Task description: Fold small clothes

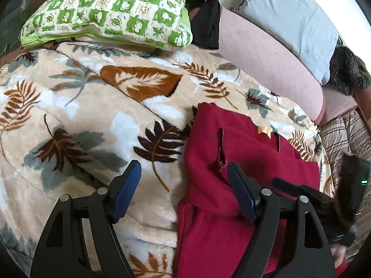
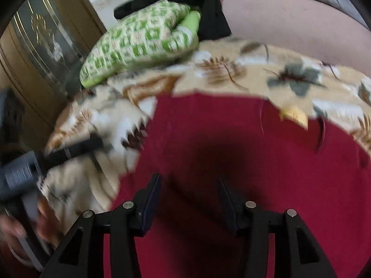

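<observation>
Red top (image 1: 243, 166) spread flat on the leafy blanket (image 1: 81, 106) near its right edge, left tool (image 1: 184, 173) wide apart over its left edge, right tool (image 2: 189, 185) partly apart above the red cloth, gripping nothing, green pillow (image 1: 111, 11) at the blanket's far edge.

Both tilt downward: left gripper (image 1: 184, 173) spread wide, right gripper (image 2: 189, 185) partly parted.

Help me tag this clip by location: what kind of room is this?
Most likely a bedroom at home: a plush leaf-print blanket covers a bed, a green checked pillow lies at its far end, and a glass-fronted wooden cabinet stands beside it.
</observation>
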